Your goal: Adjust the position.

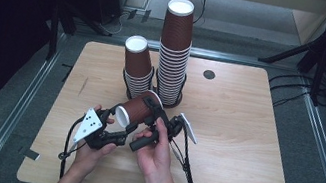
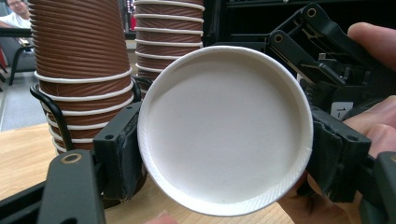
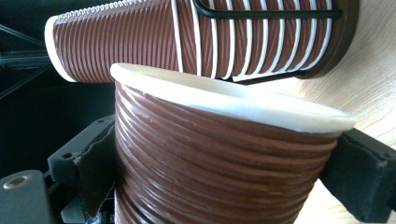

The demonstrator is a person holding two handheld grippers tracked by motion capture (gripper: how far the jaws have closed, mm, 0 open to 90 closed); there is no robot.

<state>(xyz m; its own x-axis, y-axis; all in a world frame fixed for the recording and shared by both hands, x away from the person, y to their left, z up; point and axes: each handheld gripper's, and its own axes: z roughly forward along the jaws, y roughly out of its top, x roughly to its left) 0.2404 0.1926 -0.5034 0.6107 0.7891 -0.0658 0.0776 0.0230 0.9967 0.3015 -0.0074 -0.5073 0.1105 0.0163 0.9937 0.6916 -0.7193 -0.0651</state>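
Pale wooden surface point(image 1: 244, 136) on a grey floor, dark room behind: two stacks of ribbed brown paper cups stand upside down in black wire holders at the centre top of the high view, the short stack point(image 1: 137, 66) to the left of and just beside the tall stack point(image 1: 175, 48). Below them, at frame centre, a single cup point(image 1: 135, 109) lies on its side in the air between two hands. The left gripper point(image 1: 116, 126) has its fingers point(image 2: 119, 154) clamped on the cup's white base end, which fills the left gripper view. The right gripper point(image 1: 154, 115) grips the cup's ribbed wall, fingers point(image 3: 359, 177) pressed to either side. A small dark round disc point(image 1: 209, 74) sits at the surface's upper right.
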